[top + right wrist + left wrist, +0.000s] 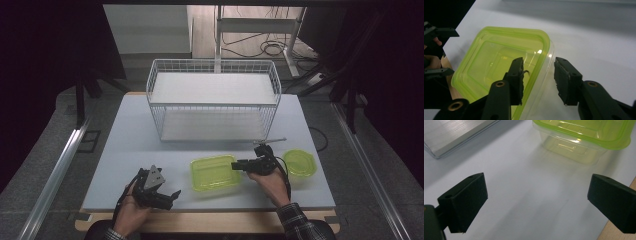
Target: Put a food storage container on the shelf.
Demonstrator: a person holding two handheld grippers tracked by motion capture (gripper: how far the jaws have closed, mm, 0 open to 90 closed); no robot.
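Observation:
A clear tub with a lime-green rim (215,172) stands open near the table's front edge, also in the left gripper view (584,137). My right gripper (239,165) reaches its right side. Its jaws (537,67) straddle the tub's rim (499,65), one inside and one outside, with a gap still showing on both sides. My left gripper (172,199) rests low at the front left, a short way from the tub. It is open (536,192) with bare table between its fingers.
A second green-rimmed tub (299,162), roundish, sits just right of my right hand. A white wire basket (212,100) with two shelves stands at the back middle of the grey table (125,150). A wooden edge runs along the front.

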